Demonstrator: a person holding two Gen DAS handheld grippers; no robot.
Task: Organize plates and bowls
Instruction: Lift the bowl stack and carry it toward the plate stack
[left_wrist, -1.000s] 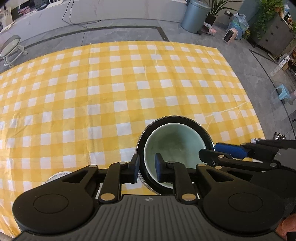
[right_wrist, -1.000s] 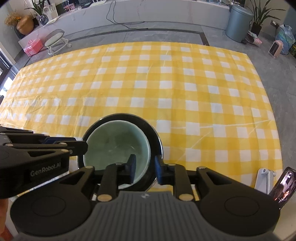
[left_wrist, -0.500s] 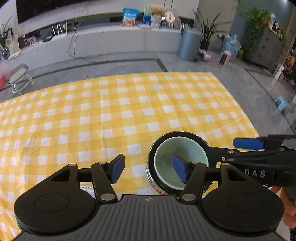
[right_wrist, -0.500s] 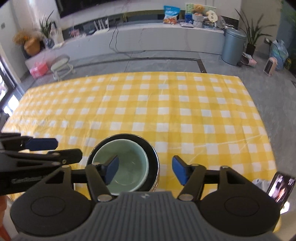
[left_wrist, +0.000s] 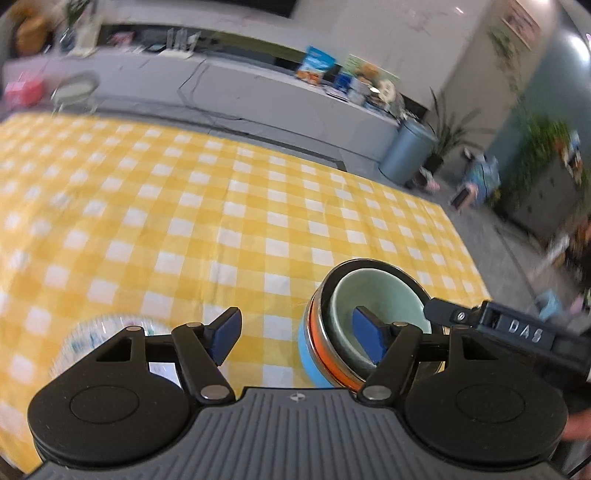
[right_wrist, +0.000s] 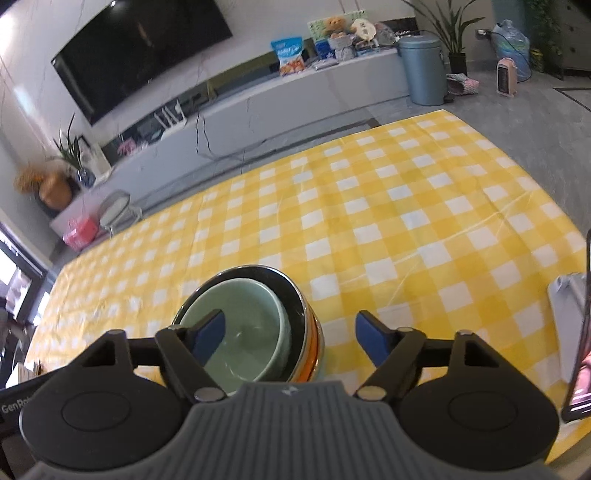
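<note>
A pale green bowl (left_wrist: 373, 299) sits nested in a black-rimmed bowl (left_wrist: 314, 332) with an orange and blue outside, on the yellow checked cloth (left_wrist: 221, 221). My left gripper (left_wrist: 295, 339) is open and its jaws are opening; its right pad hangs over the green bowl and the stack's left wall lies between the pads, unpressed. My right gripper (right_wrist: 290, 336) is open too, jaws opening, with its left pad over the green bowl (right_wrist: 243, 321) and the stack's right wall (right_wrist: 310, 343) between the pads. Each gripper shows at the edge of the other's view.
A white patterned plate (left_wrist: 92, 332) lies on the cloth at the near left, partly under my left gripper. A phone (right_wrist: 580, 350) on a white stand (right_wrist: 565, 306) stands at the table's right edge. Beyond the table are a grey bin (right_wrist: 421, 66) and a low cabinet.
Both grippers went from nearly shut at the stack's near rim to wide open. Both have drawn back and tilted up, so more of the room shows. The bowls stayed put.
</note>
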